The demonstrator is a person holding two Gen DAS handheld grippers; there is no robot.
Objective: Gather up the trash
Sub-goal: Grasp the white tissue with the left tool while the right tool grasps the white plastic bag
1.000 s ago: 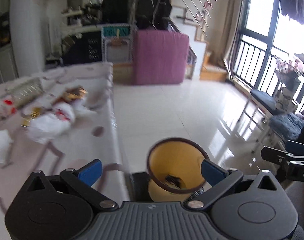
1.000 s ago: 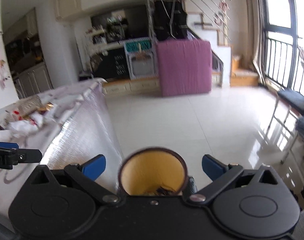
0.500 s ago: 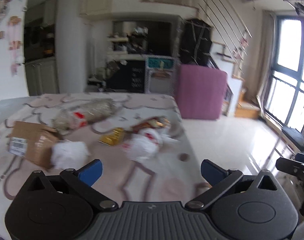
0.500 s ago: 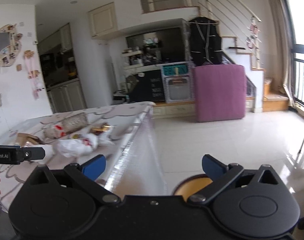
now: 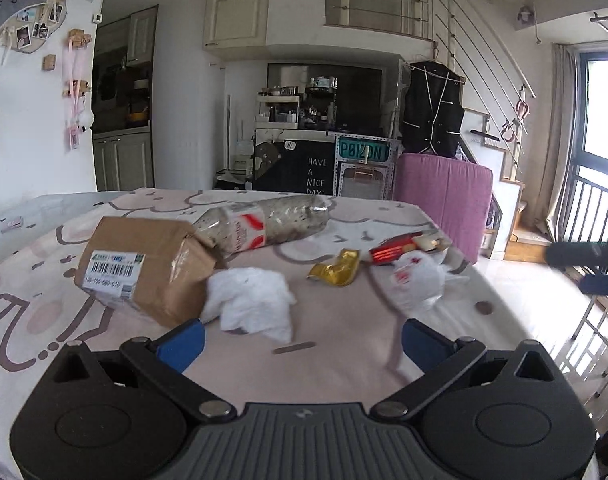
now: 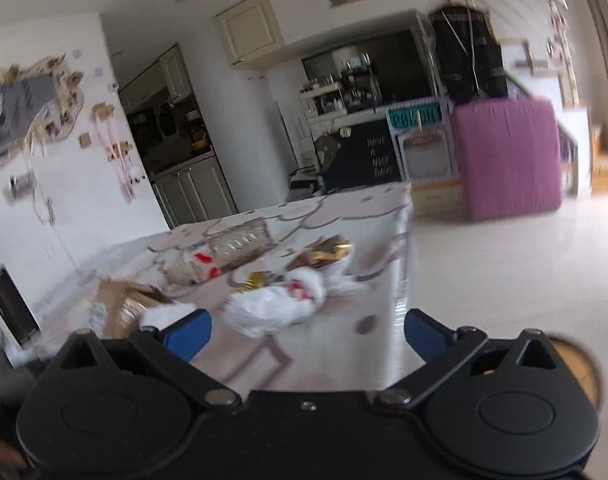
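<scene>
A: White crumpled tissue is noted on the table, just beyond the left gripper; it lies slightly toward the left finger, touching the near corner of the cardboard box; nothing is held, and the jaws are seen spread wide.

B: Agreed; the right gripper is likewise seen spread and empty; from it the white plastic bag is found straight ahead, nearer than the tissue.

A: Taking the tissue as landmark: the gold wrapper is logged behind it and to the right; the red packet further right again; the plastic bottle is laid behind the tissue, its long axis running left to right, one end resting against the box.

B: The bin's rim is glimpsed low at the right gripper's edge, off the table; the view is blurred.

A: Judged: the tissue is better reached by the left gripper; no long axis is presented, so little turning of the wrist would be required; only a short advance forward and down.
</scene>
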